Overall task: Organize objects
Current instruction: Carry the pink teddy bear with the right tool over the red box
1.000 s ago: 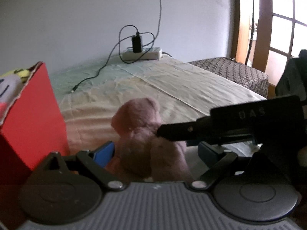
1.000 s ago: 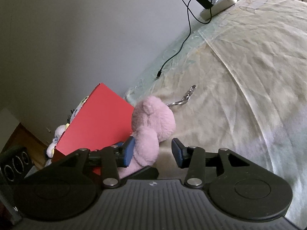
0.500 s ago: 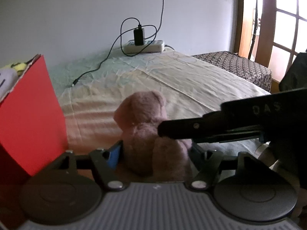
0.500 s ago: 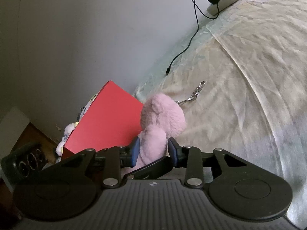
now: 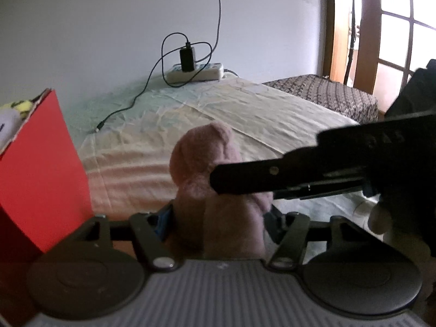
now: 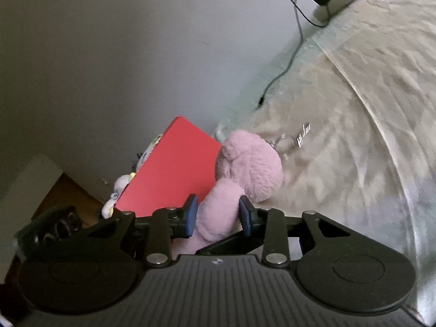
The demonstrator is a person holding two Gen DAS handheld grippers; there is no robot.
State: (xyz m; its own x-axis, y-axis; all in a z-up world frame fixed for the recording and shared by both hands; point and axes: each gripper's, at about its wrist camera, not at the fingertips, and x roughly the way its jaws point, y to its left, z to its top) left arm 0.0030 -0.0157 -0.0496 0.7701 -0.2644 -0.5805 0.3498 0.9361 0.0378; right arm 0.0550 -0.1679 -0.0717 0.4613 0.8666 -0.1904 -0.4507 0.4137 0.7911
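Blue pads (image 6: 190,212) of the right gripper (image 6: 218,214) pressed in on the lower body of a pink plush bear (image 6: 245,169), narrow gap, firm hold. In the left wrist view, left gripper (image 5: 218,218) likewise closed around the same bear (image 5: 207,158) at its base, one blue pad (image 5: 163,219) just showing at the toy's flank; black finger of the right gripper (image 5: 272,171) crossing in front of the bear's middle.

Bear upright, long axis near vertical, head topmost, back of the head toward the left camera, face turned away toward the far wall (image 5: 109,27). Metal keyring clip (image 6: 297,136) lying just beyond the bear's head.

Beside the bear, toward the wall, a red box (image 6: 174,169), open-topped, with pale and yellow soft toys (image 6: 120,188) poking out.

Under the bear, a bed (image 5: 245,114) with a creased cream sheet, greenish toward the wall. Past the bear at the wall end, a white power strip (image 5: 196,72) with a black charger (image 5: 186,58) plugged in, its cable (image 5: 128,106) trailing over the sheet. Further off, a dark patterned mattress (image 5: 327,92) and a wood-framed glazed door (image 5: 395,27), bright with daylight.
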